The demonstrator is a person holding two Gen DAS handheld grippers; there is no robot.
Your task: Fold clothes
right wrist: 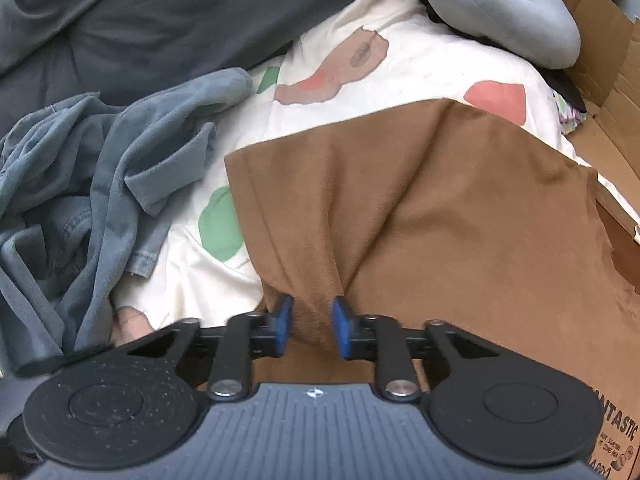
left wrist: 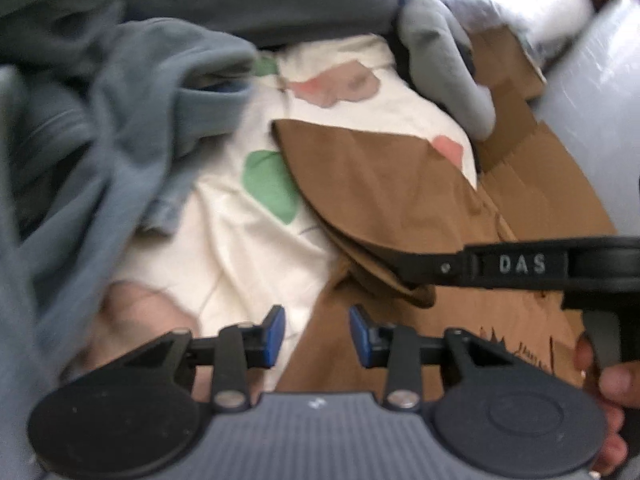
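My right gripper has its blue pads nearly together, pinching a bunched fold of the brown cloth; the fabric rises in creases from between my fingertips and spreads flat ahead of them and off to their right. Ahead of my fingers and to their left, the cloth lies over a cream sheet with green and pink patches. Further left of my fingers sits a crumpled blue-grey garment, apart from the brown cloth, with a dark grey cover beyond it. To the far right of my fingers the brown cloth overlaps a cardboard box.

My left gripper stands partly open with nothing between its pads, hovering over the line where the cream sheet meets the brown cloth. The blue-grey garment hangs blurred to the left of these fingers. Just ahead and to the right, the black arm of my other gripper reaches across the cloth
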